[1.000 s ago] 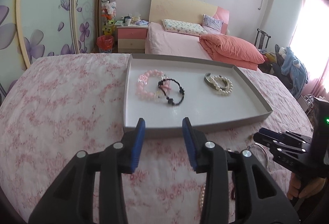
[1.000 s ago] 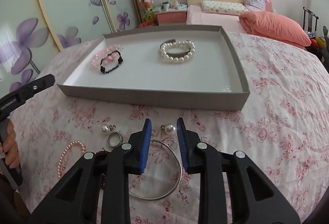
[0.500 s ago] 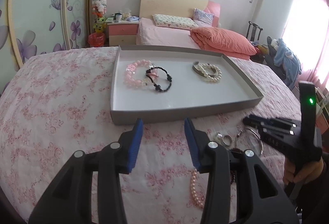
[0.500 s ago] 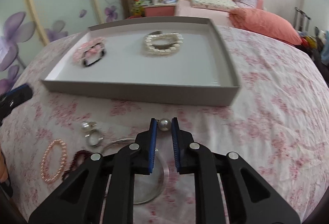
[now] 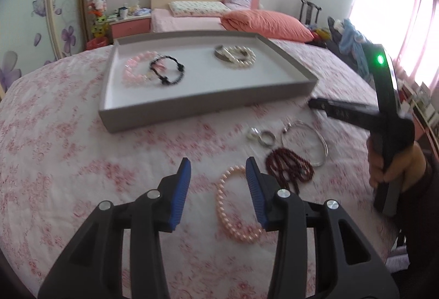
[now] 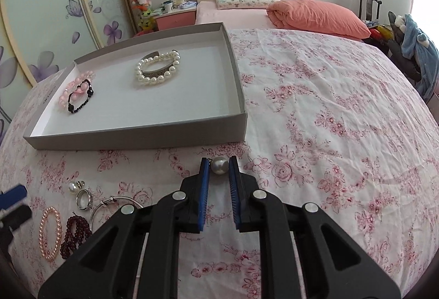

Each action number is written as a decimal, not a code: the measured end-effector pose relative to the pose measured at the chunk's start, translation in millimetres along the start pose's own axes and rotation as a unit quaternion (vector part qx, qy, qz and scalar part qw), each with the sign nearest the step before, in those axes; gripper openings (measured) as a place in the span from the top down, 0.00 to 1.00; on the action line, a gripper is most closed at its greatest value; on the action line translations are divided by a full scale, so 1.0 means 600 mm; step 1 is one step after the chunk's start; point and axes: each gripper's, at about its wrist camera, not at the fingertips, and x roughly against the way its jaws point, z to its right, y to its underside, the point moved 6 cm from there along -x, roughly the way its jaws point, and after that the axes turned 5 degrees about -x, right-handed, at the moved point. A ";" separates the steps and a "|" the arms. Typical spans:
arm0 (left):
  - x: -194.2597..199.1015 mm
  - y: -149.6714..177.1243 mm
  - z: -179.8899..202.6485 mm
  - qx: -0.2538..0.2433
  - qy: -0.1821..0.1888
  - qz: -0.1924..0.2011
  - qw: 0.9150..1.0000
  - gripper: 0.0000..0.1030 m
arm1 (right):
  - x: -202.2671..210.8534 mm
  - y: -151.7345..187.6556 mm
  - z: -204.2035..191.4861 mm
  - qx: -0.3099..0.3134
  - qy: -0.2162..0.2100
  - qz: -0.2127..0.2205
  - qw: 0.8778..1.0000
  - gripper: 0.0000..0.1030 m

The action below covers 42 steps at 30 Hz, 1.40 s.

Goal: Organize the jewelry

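A floral pink-and-white tablecloth (image 6: 329, 112) covers the tabletop. On its far left part sits a shallow grey tray (image 6: 137, 135) holding a pink bead bracelet (image 6: 65, 94) and a black bead bracelet (image 6: 81, 97) that overlap at the left, and a white pearl bracelet (image 6: 157, 71) around a silver cuff further right.

The right gripper (image 6: 218, 165) hovers near the tray's near right corner; its jaws are narrow and pinch a pearl earring (image 6: 219, 165) between the blue pads, at their tips. The left gripper (image 5: 216, 170) points down at the cloth with its jaws moderately apart and empty; the far end of a peach pearl bracelet (image 5: 234, 205) lies on the cloth between them, and the right pad covers part of its right side.

On the cloth near the tray lie the loose pieces: a thin silver bangle (image 5: 315, 139), a dark red bead strand (image 5: 288, 165) touching the bangle's near edge, a silver ring (image 6: 83, 198) and a second pearl earring (image 6: 74, 186) just beyond the ring.

A hand (image 5: 389, 164) grips the right gripper's handle.
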 end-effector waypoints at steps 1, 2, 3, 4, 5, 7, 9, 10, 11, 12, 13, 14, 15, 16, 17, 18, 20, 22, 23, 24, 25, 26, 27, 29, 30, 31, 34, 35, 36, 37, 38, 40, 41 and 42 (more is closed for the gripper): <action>-0.004 0.004 0.003 -0.005 -0.001 -0.004 1.000 0.60 | 0.000 0.000 0.000 0.000 0.000 0.000 1.000 0.85; -0.007 0.008 0.009 -0.012 -0.001 -0.010 1.000 0.61 | 0.000 0.000 -0.001 -0.001 -0.001 0.000 1.000 0.85; -0.012 0.012 0.015 -0.020 -0.002 -0.017 1.000 0.62 | 0.000 0.000 -0.001 -0.001 -0.001 0.000 1.000 0.85; -0.015 0.014 0.018 -0.024 -0.004 -0.021 0.999 0.63 | 0.000 0.000 0.001 -0.002 -0.002 0.000 1.000 0.85; -0.021 0.016 0.021 -0.029 -0.009 -0.029 0.999 0.66 | 0.001 0.000 0.002 -0.002 -0.002 0.000 1.000 0.85; -0.033 0.022 0.025 -0.036 -0.013 -0.044 0.998 0.71 | 0.001 0.001 0.002 -0.003 -0.004 -0.001 1.000 0.85; -0.038 0.024 0.026 -0.043 -0.027 -0.045 0.998 0.76 | 0.001 0.001 0.002 -0.004 -0.006 -0.001 1.000 0.85; -0.039 0.024 0.026 -0.046 -0.032 -0.046 0.997 0.78 | 0.001 0.002 0.002 -0.004 -0.006 -0.001 1.000 0.85; -0.041 0.023 0.023 -0.046 -0.041 -0.049 0.997 0.85 | 0.001 0.002 0.002 -0.004 -0.006 -0.001 1.000 0.85; -0.042 0.023 0.020 -0.044 -0.046 -0.049 0.997 0.88 | 0.001 0.001 0.003 -0.004 -0.007 -0.001 1.000 0.85; -0.042 0.024 0.014 -0.041 -0.050 -0.050 0.997 0.92 | 0.001 0.001 0.003 -0.005 -0.007 -0.001 1.000 0.85; -0.042 0.022 0.010 -0.039 -0.051 -0.051 0.997 0.93 | 0.001 0.001 0.003 -0.005 -0.007 -0.001 1.000 0.85; -0.043 0.020 0.002 -0.035 -0.059 -0.051 0.996 0.93 | 0.001 0.001 0.003 -0.005 -0.008 -0.001 1.000 0.85; -0.044 0.018 -0.006 -0.034 -0.071 -0.050 0.996 0.93 | 0.001 0.001 0.004 -0.006 -0.008 -0.001 1.000 0.85; -0.044 0.017 -0.012 -0.033 -0.080 -0.049 0.995 0.93 | 0.001 0.001 0.004 -0.006 -0.009 -0.001 1.000 0.85; -0.046 0.013 -0.025 -0.025 -0.091 -0.049 0.994 0.93 | 0.002 0.001 0.004 -0.006 -0.009 -0.001 1.000 0.85; -0.047 0.007 -0.052 -0.004 -0.108 -0.050 0.993 0.93 | 0.002 0.001 0.005 -0.004 -0.010 -0.001 1.000 0.85; -0.050 -0.001 -0.087 0.025 -0.126 -0.047 0.991 0.93 | 0.003 0.002 0.004 -0.001 -0.012 -0.002 1.000 0.85; -0.050 -0.004 -0.097 0.036 -0.130 -0.046 0.990 0.93 | 0.003 0.003 0.000 0.002 -0.014 -0.003 1.000 0.85; -0.050 -0.006 -0.111 0.050 -0.135 -0.043 0.989 0.93 | 0.003 0.003 -0.003 0.006 -0.016 -0.003 1.000 0.85; -0.049 -0.007 -0.118 0.056 -0.137 -0.042 0.988 0.93 | 0.003 0.005 -0.006 0.010 -0.019 -0.004 1.000 0.85; -0.049 -0.009 -0.128 0.066 -0.139 -0.039 0.987 0.93 | 0.003 0.005 -0.009 0.013 -0.020 -0.004 1.000 0.85; -0.048 -0.009 -0.131 0.070 -0.140 -0.038 0.987 0.93 | 0.003 0.005 -0.011 0.016 -0.021 -0.004 1.000 0.85; -0.047 -0.008 -0.138 0.075 -0.144 -0.031 0.986 0.93 | 0.003 0.005 -0.013 0.020 -0.023 -0.005 1.000 0.85; -0.046 -0.008 -0.139 0.073 -0.147 -0.026 0.986 0.93 | 0.003 0.005 -0.013 0.020 -0.023 -0.005 1.000 0.85; -0.045 -0.007 -0.139 0.072 -0.148 -0.026 0.986 0.93 | 0.003 0.005 -0.013 0.019 -0.024 -0.005 1.000 0.85; -0.045 -0.007 -0.139 0.075 -0.143 -0.025 0.986 0.93 | 0.003 0.005 -0.011 0.017 -0.027 -0.006 0.999 0.85; -0.046 -0.007 -0.138 0.076 -0.142 -0.024 0.987 0.93 | 0.003 0.005 -0.012 0.017 -0.027 -0.006 0.999 0.85; -0.045 -0.007 -0.138 0.077 -0.141 -0.024 0.987 0.93 | 0.004 0.005 -0.012 0.016 -0.028 -0.006 0.999 0.85; -0.045 -0.007 -0.138 0.078 -0.141 -0.024 0.987 0.93 | 0.004 0.006 -0.012 0.016 -0.028 -0.006 0.999 0.85; -0.046 -0.007 -0.139 0.077 -0.142 -0.024 0.987 0.93 | 0.003 0.005 -0.012 0.017 -0.027 -0.006 0.999 0.85; -0.045 -0.006 -0.140 0.074 -0.144 -0.025 0.986 0.93 | 0.003 0.005 -0.012 0.017 -0.027 -0.006 0.999 0.85; -0.047 -0.006 -0.140 0.073 -0.145 -0.025 0.986 0.93 | 0.003 0.005 -0.012 0.017 -0.027 -0.006 0.999 0.85; -0.046 -0.006 -0.140 0.073 -0.146 -0.026 0.986 0.93 | 0.003 0.005 -0.012 0.016 -0.027 -0.006 0.999 0.85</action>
